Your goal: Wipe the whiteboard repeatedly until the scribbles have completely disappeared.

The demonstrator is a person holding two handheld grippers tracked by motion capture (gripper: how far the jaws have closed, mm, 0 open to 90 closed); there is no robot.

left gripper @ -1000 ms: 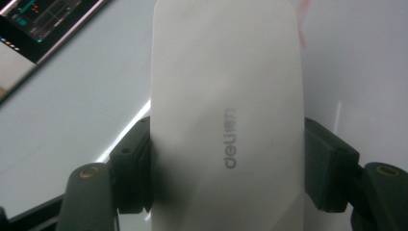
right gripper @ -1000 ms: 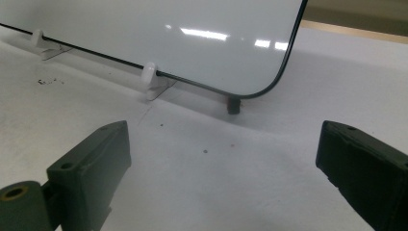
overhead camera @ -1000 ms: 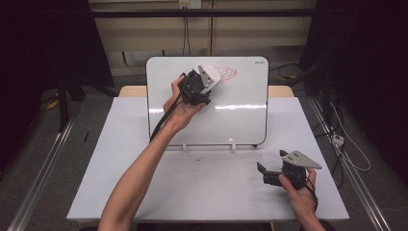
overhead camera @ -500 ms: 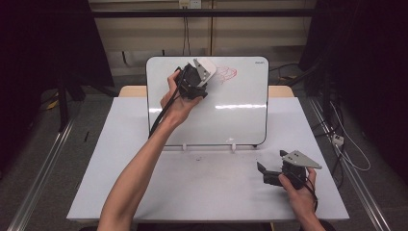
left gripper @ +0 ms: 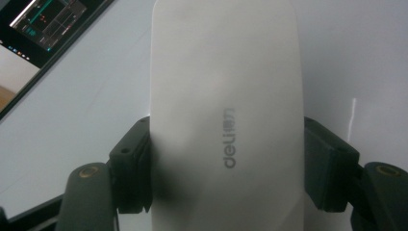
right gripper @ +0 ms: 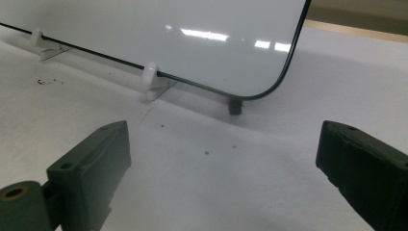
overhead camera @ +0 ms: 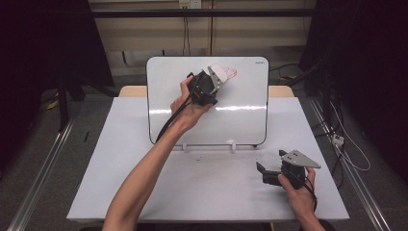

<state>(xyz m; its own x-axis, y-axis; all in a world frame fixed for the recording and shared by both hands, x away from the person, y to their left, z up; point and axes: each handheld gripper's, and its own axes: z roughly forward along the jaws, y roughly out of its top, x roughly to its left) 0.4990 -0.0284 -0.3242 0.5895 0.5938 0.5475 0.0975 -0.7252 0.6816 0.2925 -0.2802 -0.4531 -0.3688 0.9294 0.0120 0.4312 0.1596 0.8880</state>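
Left gripper [overhead camera: 215, 79] is up at the whiteboard [overhead camera: 240, 120], jaws clamped on a white eraser [overhead camera: 220, 73] across its width, one black pad on each long side. In the left gripper view the eraser [left gripper: 226, 115] runs lengthwise away from the camera, "deli" logo on the back, pads biting roughly mid-body. Eraser sits at the far top of the board, just left of red marker scribbles [overhead camera: 231, 72], apparently pressed to the surface

Handling, my read: light, rigid smooth plastic shell, so slippery under side pads if pushed hard into the board; probably a soft wiping face underneath. Not fragile. Mid-body side grip looks right, keeps it from pivoting while wiping

Right gripper [overhead camera: 269, 174] rests on the near right of the table [overhead camera: 110, 183], jaws wide apart, nothing between them. Its view looks at the board's lower right corner and the white clip stands [right gripper: 153, 79]

Edges and room:
- board only leans in small stands, so heavy pressure near the top could tip or slide it; keep force light
- scribbles are close to the top edge; a stroke to the right has plenty of board, a stroke up runs off the rim fast
- left cable [overhead camera: 166, 126] hangs across the board face, may drag
- table in front of the board has open space, right gripper well apart from the work
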